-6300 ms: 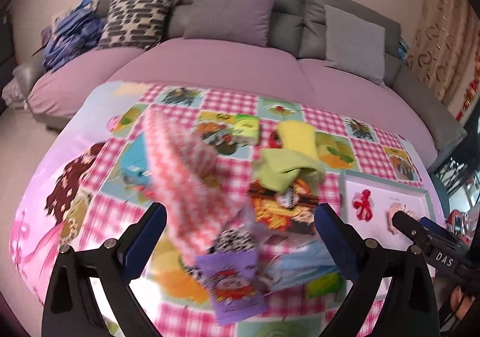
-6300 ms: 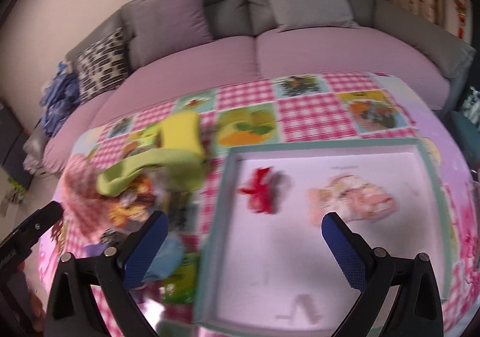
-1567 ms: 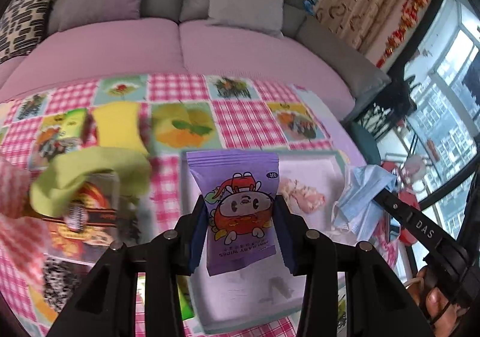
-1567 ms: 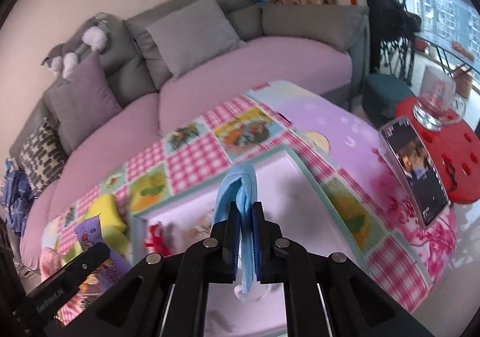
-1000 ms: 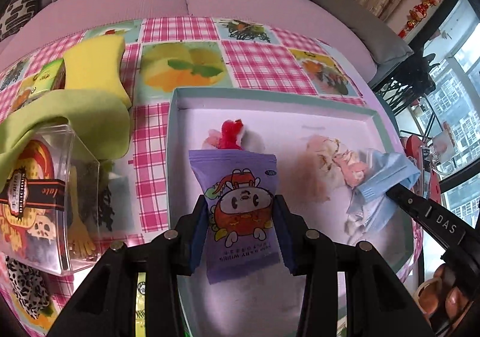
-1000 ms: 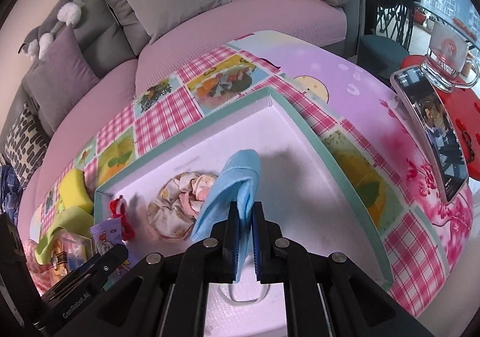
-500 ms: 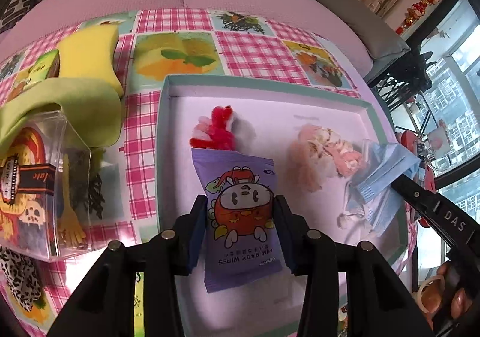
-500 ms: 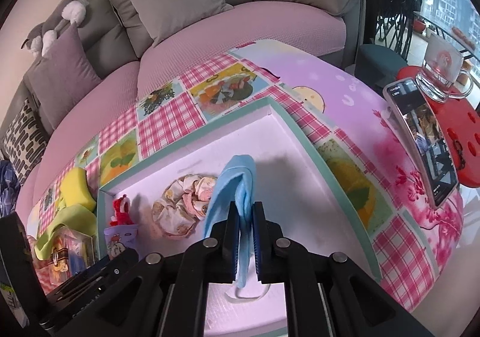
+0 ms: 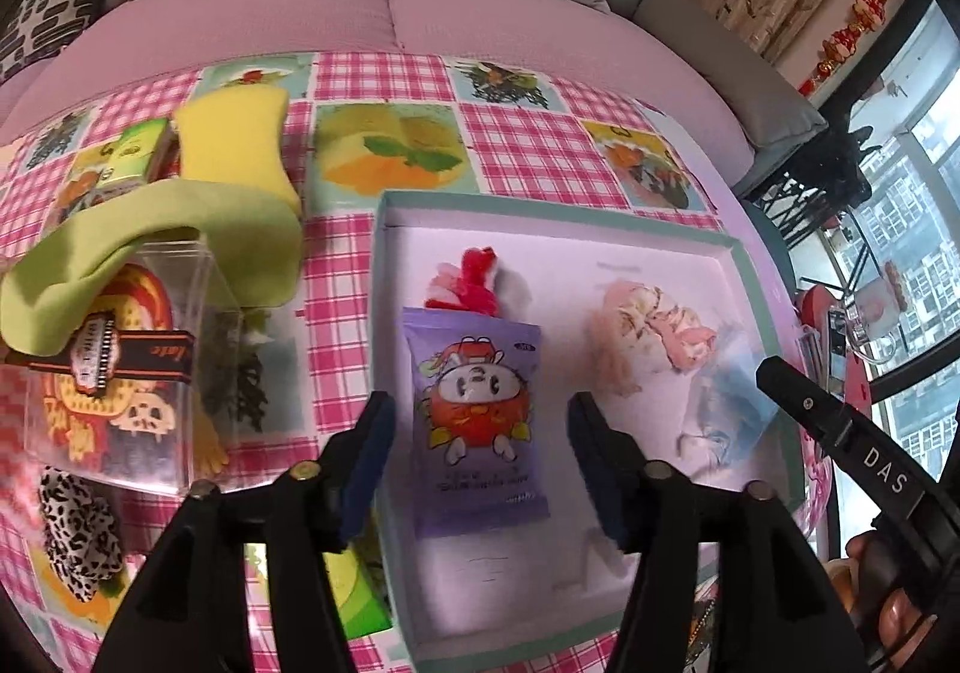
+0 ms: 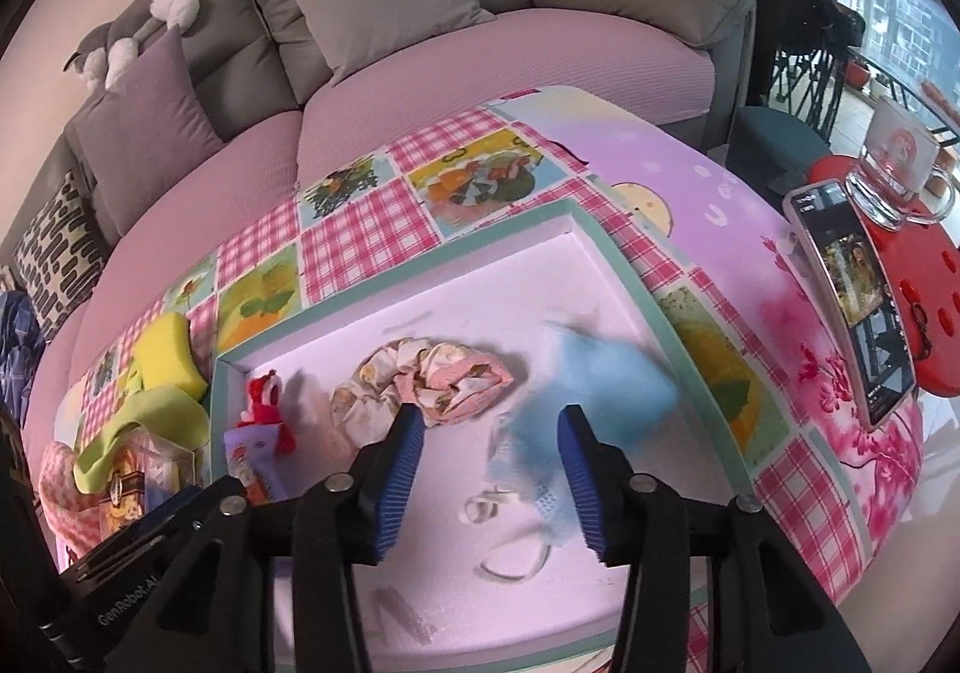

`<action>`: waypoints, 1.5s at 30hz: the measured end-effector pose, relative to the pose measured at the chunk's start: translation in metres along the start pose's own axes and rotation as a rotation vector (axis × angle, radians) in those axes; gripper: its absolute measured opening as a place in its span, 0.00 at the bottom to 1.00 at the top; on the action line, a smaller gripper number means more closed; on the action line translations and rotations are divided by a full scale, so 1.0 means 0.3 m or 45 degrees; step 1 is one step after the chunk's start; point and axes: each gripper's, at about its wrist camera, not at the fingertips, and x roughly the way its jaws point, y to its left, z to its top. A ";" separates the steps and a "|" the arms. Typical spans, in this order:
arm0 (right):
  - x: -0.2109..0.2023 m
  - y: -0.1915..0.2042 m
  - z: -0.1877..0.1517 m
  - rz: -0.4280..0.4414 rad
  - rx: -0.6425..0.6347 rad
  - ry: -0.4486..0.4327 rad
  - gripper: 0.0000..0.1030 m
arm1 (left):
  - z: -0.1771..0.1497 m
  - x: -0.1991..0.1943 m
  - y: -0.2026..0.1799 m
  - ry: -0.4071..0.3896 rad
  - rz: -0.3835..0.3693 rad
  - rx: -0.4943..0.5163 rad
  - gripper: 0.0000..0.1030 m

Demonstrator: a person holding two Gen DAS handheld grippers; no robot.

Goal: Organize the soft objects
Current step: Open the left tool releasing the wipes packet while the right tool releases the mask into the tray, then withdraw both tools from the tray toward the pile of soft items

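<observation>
Hovering over the shallow teal-rimmed tray (image 9: 762, 277), both grippers have their jaws spread wide with nothing between them. The left gripper (image 9: 480, 433) straddles the purple wet-wipes pack (image 9: 477, 421), which lies flat on the tray floor at the centre of the left wrist view, its top edge touching the red and white scrunchie (image 9: 471, 277). The right gripper (image 10: 489, 454) stands over the blue face mask (image 10: 600, 391), which looks blurred in the right wrist view, lying just right of the floral scrunchie (image 10: 420, 382) with its white ear loops trailing toward the lower middle of the frame.

So four soft things sit in the tray. More wait on the desk (image 9: 516, 145) at the left of the left wrist view: a green cloth (image 9: 150, 235) draped over a clear plastic box (image 9: 120, 373), a yellow sponge (image 9: 234, 145) at upper left, and a leopard-print scrunchie (image 9: 78, 523) at lower left.

My worry is the lift-away. The mask's loops lie near the right jaws and could snag a fingertip, dragging the mask back out. The left jaws flank the slick pack closely; a sideways pull might shove it into the red scrunchie. Tugging the green cloth later could tip the clear box, since the cloth hangs over it.
</observation>
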 end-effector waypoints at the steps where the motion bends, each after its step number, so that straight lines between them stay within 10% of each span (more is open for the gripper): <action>1: 0.001 0.003 -0.001 0.002 -0.005 0.002 0.58 | 0.001 -0.006 0.003 -0.010 0.009 0.000 0.67; 6: 0.009 0.018 -0.009 0.004 -0.028 0.012 0.67 | 0.007 -0.044 0.033 -0.077 0.092 -0.023 0.81; 22: 0.025 0.057 -0.028 0.004 -0.082 0.025 1.00 | 0.024 -0.212 0.152 -0.255 0.279 -0.123 0.82; 45: -0.018 0.269 -0.083 0.122 -0.184 -0.048 1.00 | -0.021 -0.444 0.478 -0.405 0.399 -0.372 0.96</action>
